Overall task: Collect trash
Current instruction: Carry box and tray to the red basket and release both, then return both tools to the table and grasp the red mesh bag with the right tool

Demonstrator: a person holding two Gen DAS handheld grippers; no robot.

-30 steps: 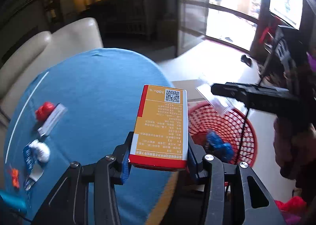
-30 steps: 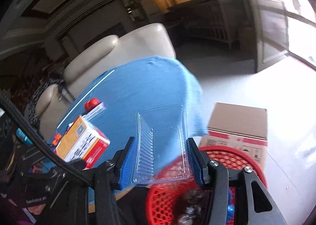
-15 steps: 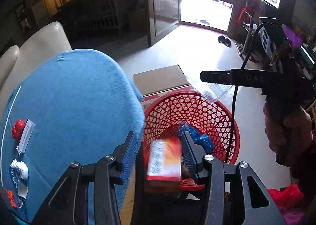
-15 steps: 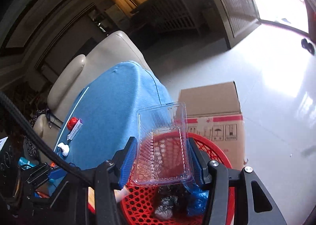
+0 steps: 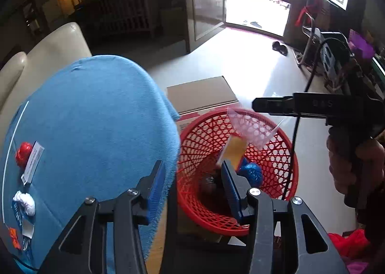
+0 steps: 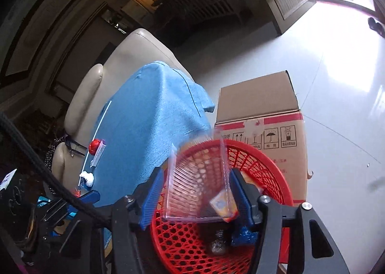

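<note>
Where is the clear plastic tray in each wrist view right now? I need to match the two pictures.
Left wrist view: the clear plastic tray is right of centre, over the far rim of the red basket, just below the right gripper.
Right wrist view: the tray is at lower centre, between the gripper's blue pads, tilted over the basket.
Shared landmark: the cardboard box behind the basket.

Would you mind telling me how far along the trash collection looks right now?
Done: the red basket already holds blue and dark trash, and the orange box is dropping in from the open left gripper. In hand: the clear plastic tray sits between the right gripper jaws, which have just been opening over the basket. Left: the red item, white wad and small scraps on the blue cloth.
</note>
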